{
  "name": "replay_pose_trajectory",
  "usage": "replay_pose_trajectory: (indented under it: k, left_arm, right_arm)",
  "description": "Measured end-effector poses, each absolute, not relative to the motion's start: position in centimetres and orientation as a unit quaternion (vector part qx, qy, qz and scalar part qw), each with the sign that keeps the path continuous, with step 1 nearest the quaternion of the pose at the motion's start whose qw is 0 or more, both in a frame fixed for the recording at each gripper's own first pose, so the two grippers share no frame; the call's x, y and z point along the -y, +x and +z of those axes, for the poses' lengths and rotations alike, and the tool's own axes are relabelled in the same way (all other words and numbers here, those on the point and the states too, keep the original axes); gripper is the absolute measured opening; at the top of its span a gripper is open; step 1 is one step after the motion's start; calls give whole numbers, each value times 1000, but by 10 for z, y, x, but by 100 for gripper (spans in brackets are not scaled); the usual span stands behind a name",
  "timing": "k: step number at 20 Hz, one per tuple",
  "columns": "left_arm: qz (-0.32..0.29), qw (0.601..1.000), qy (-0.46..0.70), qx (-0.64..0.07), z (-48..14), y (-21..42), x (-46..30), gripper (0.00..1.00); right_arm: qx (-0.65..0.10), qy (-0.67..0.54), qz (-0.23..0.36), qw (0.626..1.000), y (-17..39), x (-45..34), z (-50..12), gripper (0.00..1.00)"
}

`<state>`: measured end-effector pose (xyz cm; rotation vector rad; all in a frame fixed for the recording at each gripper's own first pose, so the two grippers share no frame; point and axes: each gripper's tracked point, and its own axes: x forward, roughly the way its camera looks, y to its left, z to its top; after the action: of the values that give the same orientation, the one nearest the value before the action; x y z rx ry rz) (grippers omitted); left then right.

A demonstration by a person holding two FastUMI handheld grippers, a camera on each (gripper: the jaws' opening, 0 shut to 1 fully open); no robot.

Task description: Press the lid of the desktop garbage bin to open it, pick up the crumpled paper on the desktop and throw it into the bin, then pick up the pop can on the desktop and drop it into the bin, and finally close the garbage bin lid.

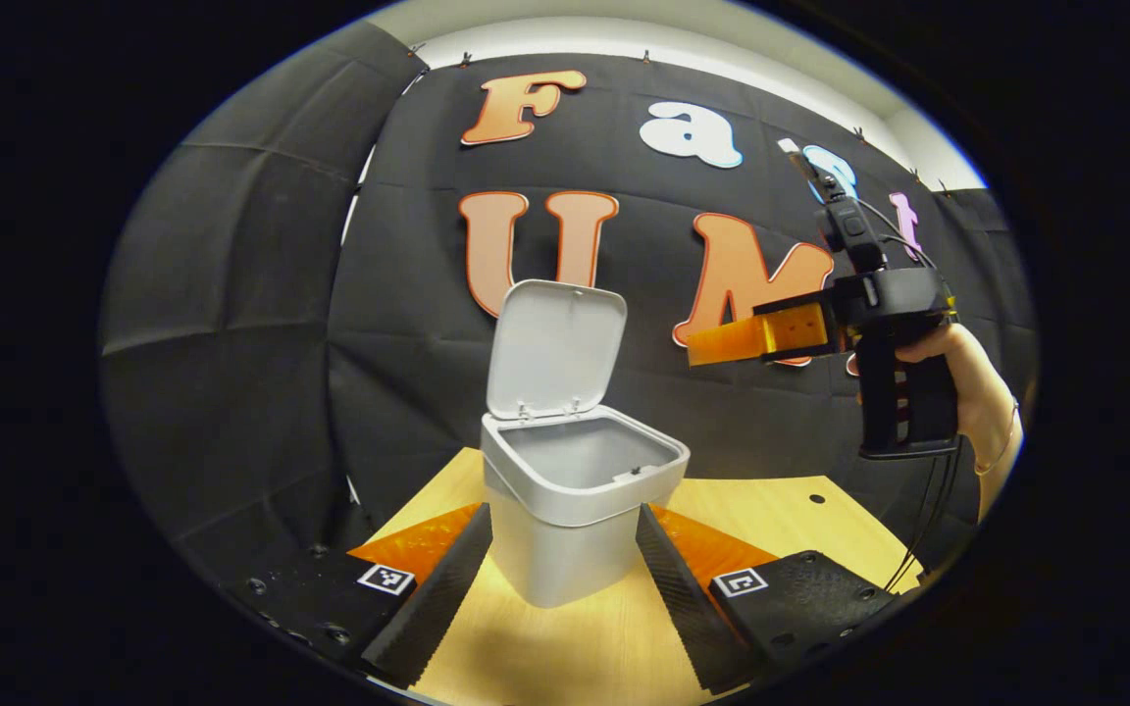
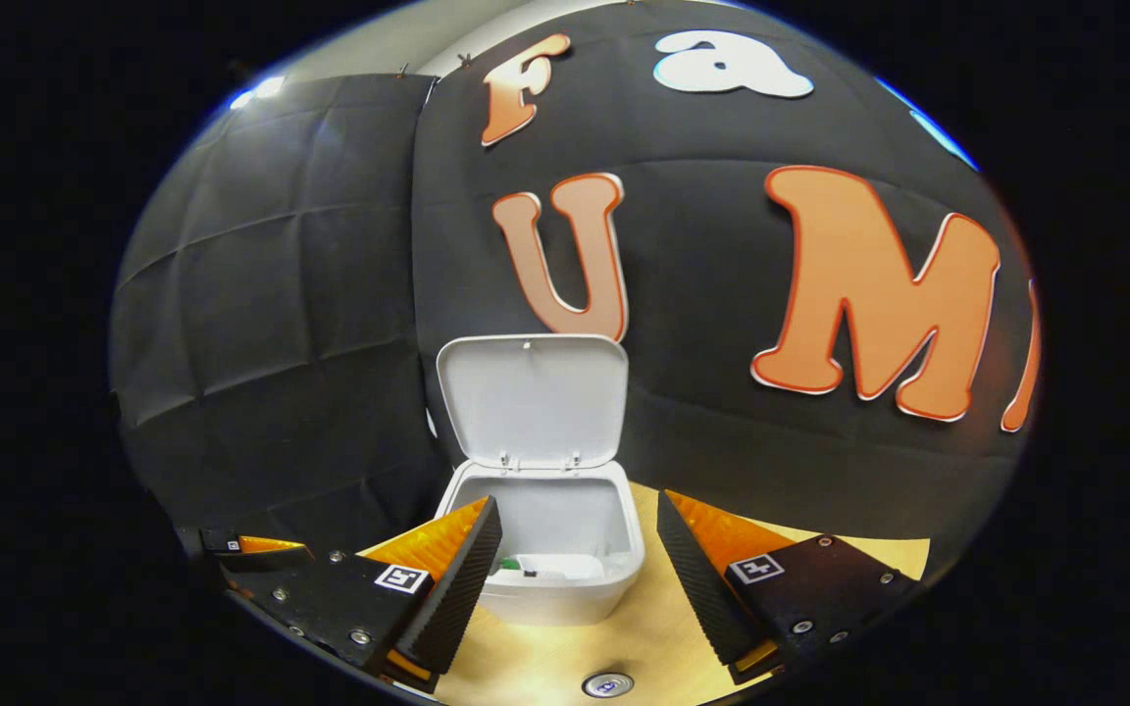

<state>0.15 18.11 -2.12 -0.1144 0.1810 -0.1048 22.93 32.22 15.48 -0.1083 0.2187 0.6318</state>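
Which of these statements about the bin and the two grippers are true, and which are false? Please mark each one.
1. The bin's lid stands open. True.
2. The right gripper is holding the pop can. False: it holds nothing and hovers above the table, to one side of the bin.
3. The left gripper has its fingers open, one on each side of the bin. True.
4. The bin is lying on its side. False: it stands upright on the table.
5. Something already lies inside the bin. True: the right gripper view shows items at the bottom.
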Motion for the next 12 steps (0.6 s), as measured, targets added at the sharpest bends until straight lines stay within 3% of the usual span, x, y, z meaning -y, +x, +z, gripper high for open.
replay_pose_trajectory:
  k: [2, 3, 5, 6, 12]
  left_arm:
    - [-64, 993, -53, -89, -18, 3, -165, 94]
    - [-71, 992, -53, -87, -16, 4, -158, 94]
    - [-86, 991, -51, -86, -15, 3, -141, 94]
    - [-94, 991, -49, -86, -15, 3, -133, 94]
    - [-138, 985, -37, -92, -26, 5, -79, 94]
  right_arm:
    - [-96, -50, 295, 949, 223, -295, 162, 95]
    - [-90, -49, 288, 952, 220, -283, 165, 100]
    - [-81, -49, 272, 958, 213, -259, 169, 95]
    - [-76, -48, 264, 960, 209, -245, 170, 100]
    - [-56, -31, 208, 976, 193, -171, 166, 100]
